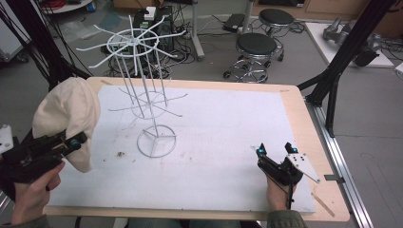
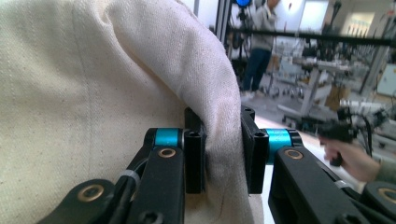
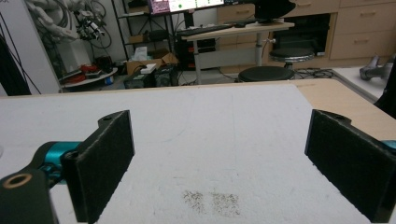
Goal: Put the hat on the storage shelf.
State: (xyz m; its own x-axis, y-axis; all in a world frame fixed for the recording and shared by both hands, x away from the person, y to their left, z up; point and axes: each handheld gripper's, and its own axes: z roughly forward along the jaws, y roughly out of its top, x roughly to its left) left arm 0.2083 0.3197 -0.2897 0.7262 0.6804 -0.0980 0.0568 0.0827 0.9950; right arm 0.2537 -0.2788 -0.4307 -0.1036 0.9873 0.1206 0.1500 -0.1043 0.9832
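- While the left gripper (image 1: 71,141) pinches a cream cap (image 1: 71,111) at the table's (image 1: 294,102) left edge in the high view, the white wire rack (image 1: 142,85) stands near; the right gripper (image 1: 275,151) rests spread and empty.
- Left gripper view: jaws clamp a fold of the cap (image 2: 93,93). Carrying looks under way.
- Right gripper view: jaws wide over bare table (image 3: 224,130). Next, I judge, hang the cap on a rack arm.

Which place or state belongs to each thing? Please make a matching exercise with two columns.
1. left gripper
2. right gripper
3. cream cap
4. white wire rack

a. stands upright on the table
b. open, nothing between its pads
c. held above the table's left edge
d. shut on fabric

Pairs: 1-d, 2-b, 3-c, 4-a
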